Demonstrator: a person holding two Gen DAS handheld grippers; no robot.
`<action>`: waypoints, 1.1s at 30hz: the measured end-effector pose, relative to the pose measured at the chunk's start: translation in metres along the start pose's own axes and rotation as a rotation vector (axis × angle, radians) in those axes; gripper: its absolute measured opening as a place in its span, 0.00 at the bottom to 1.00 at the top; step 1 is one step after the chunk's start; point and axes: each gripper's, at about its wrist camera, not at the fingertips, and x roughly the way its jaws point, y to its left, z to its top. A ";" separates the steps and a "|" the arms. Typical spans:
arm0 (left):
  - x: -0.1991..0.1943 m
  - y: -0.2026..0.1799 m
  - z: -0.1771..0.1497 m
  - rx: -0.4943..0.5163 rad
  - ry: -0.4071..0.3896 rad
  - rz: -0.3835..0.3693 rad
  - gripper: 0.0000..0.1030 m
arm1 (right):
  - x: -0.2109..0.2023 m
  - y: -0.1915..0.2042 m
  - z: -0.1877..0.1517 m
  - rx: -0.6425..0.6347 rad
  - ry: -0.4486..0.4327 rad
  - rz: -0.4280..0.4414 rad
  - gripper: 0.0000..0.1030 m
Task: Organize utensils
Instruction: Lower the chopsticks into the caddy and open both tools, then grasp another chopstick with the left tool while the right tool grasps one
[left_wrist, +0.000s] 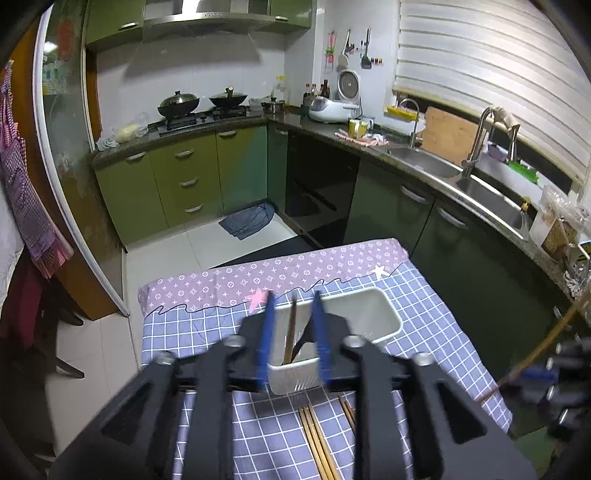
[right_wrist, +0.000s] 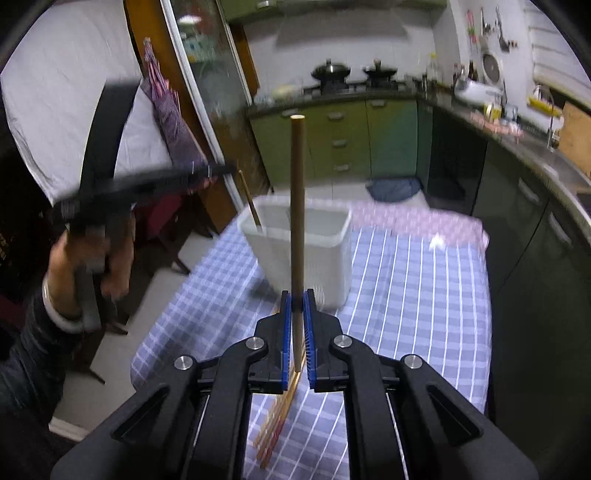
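While the right tongs clenched one long brown wooden chopstick, its long axis ran toward twelve o'clock, tip up. Behind it, the white plastic rectangular holder stood on the blue checked desk. Left tongs hung released, nothing between them.

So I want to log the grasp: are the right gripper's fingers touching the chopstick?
Touching. The right wrist view shows the right gripper with its blue fingers pressed against both sides of the upright chopstick.
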 end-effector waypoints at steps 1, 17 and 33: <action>-0.006 0.000 -0.001 0.002 -0.012 0.000 0.31 | -0.005 0.000 0.007 0.001 -0.024 -0.002 0.07; -0.020 0.026 -0.060 -0.048 0.114 -0.008 0.32 | 0.066 -0.012 0.107 0.051 -0.052 -0.087 0.08; 0.063 -0.002 -0.146 -0.055 0.513 -0.073 0.32 | 0.046 -0.015 0.018 -0.016 0.123 -0.069 0.22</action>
